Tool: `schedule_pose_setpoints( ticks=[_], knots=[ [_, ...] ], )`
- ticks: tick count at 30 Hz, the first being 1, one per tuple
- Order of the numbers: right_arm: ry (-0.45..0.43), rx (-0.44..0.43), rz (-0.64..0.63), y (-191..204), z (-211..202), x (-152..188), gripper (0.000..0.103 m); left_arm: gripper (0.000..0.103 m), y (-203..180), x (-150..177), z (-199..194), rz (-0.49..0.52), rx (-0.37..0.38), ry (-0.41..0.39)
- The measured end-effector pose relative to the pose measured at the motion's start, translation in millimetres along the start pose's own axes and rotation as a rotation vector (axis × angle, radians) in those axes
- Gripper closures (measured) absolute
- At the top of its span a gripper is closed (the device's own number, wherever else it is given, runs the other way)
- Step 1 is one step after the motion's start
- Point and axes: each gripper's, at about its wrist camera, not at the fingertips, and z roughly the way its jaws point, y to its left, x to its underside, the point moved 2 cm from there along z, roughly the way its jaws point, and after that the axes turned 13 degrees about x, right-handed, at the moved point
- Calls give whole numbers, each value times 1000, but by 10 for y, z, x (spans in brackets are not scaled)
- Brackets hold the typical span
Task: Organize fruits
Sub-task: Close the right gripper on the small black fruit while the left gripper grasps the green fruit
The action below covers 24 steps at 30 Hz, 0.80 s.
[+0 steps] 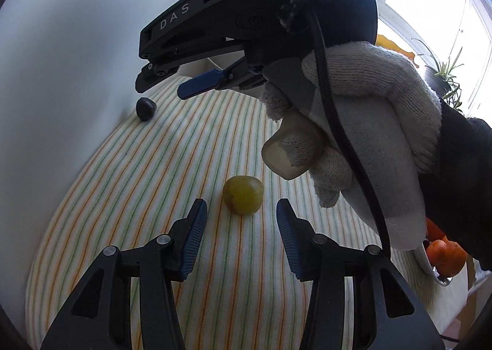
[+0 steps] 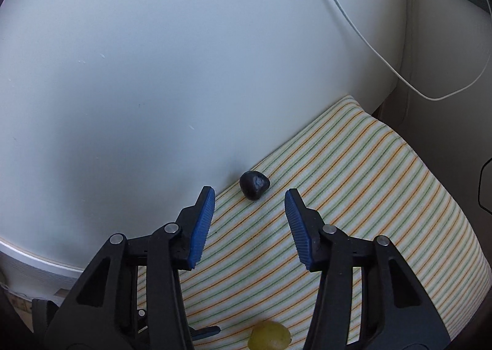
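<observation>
We see the green grape (image 1: pixel 243 194) lying on the striped cloth (image 1: pixel 153 171), just ahead of our left gripper (image 1: pixel 241 211) and centred on the gap between its blue pads (image 1: pixel 193 236); the jaws stand released, wide apart, with nothing touching the fruit. The dark grape (image 2: pixel 254 185) sits farther off at the cloth's edge, right against the white wall (image 2: pixel 123 73). Our right gripper (image 2: pixel 249 200) points at it, and the fruit lies just beyond the tips, between their lines; these tongs are likewise spread and hold nothing. From the left wrist view, that right gripper hangs above the dark grape, gripped by a white-gloved hand (image 1: pixel 363 122). At the right edge, oranges (image 1: pixel 446 254) rest in a white bowl (image 1: pixel 430 271), well apart from both grapes. A white cable (image 2: pixel 369 45) runs down the wall.
</observation>
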Motion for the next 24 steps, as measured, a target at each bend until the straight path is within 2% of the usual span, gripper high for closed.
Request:
schedule_pose_setpoints(
  ticks=[6, 11, 17, 24],
  knots=[
    [13, -16, -21, 61, 173, -82, 52, 59, 23, -8, 55, -6, 0, 12],
    [26, -16, -34, 83, 298, -80, 58, 59, 19, -23, 86, -2, -4, 25],
    [35, -12, -55, 108, 367, -70, 59, 59, -35, -36, 135, 24, -9, 59],
    [53, -9, -78, 233, 449, -98, 61, 59, -27, -60, 346, 47, -9, 94]
  ],
)
